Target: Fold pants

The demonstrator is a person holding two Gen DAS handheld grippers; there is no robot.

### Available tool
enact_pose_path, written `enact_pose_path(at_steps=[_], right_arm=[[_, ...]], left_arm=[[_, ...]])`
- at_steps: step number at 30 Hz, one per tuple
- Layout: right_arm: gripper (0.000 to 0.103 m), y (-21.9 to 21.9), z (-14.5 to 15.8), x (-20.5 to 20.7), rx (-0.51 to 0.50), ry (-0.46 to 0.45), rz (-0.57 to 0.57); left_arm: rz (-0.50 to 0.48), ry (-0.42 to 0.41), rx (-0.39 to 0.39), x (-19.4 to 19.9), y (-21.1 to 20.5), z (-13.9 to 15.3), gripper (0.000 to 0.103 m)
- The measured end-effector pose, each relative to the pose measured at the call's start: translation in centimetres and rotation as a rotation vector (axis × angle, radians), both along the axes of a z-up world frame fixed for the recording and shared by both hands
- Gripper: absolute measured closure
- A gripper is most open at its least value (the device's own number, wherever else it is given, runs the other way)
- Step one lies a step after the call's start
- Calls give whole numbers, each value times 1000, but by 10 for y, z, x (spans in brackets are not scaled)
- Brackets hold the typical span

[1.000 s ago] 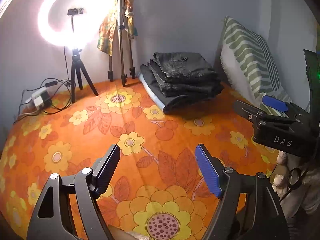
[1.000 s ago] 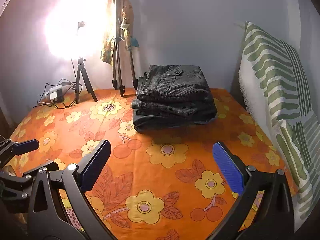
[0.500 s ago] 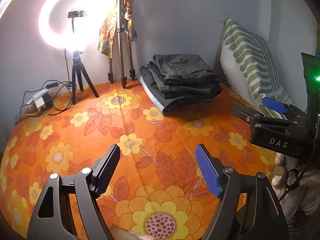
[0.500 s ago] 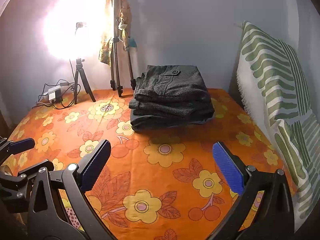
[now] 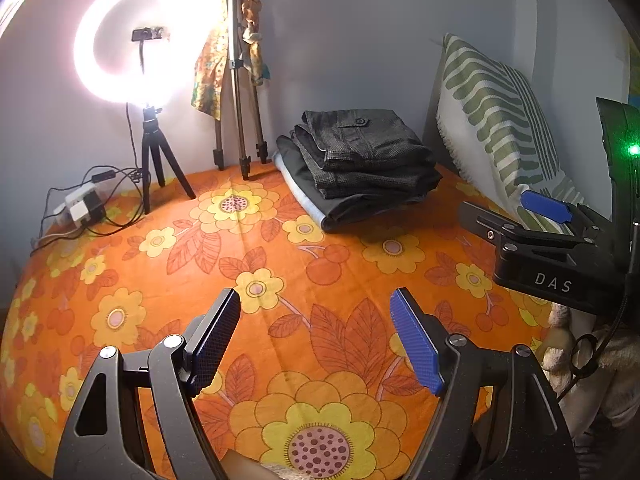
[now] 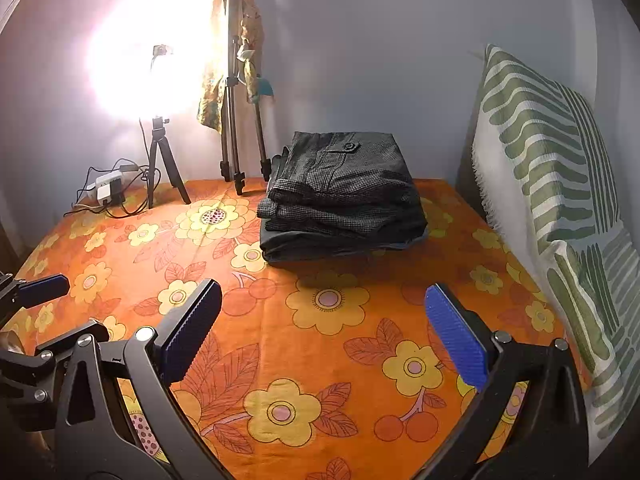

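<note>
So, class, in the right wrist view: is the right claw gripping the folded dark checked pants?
No: the right claw stands open over the orange flowered cloth, while the folded dark checked pants lie stacked farther back.

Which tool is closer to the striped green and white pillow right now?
Right. The right tool hangs over the orange floral cloth with the green and white striped pillow just off its outer finger. The left tool sits farther away, beyond the right one.

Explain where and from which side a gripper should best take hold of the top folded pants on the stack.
Probably the near folded edge of the top pants, approached from the front: the layered folds face both open grippers, and the wall blocks the far side.
</note>
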State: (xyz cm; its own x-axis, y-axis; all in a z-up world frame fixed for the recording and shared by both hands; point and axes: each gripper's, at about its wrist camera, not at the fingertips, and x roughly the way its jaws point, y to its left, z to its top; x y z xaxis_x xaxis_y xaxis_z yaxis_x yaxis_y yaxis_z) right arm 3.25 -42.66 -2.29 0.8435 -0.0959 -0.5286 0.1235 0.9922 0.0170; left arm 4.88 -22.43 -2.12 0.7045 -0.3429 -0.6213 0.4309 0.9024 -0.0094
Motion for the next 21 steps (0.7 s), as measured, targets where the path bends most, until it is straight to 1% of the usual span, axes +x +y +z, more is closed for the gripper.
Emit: enact_pose_path(at_steps=[21], right_arm=[[0, 0, -1, 0, -3, -1, 1]], left_arm=[[5, -8, -3, -2, 1, 2, 25]])
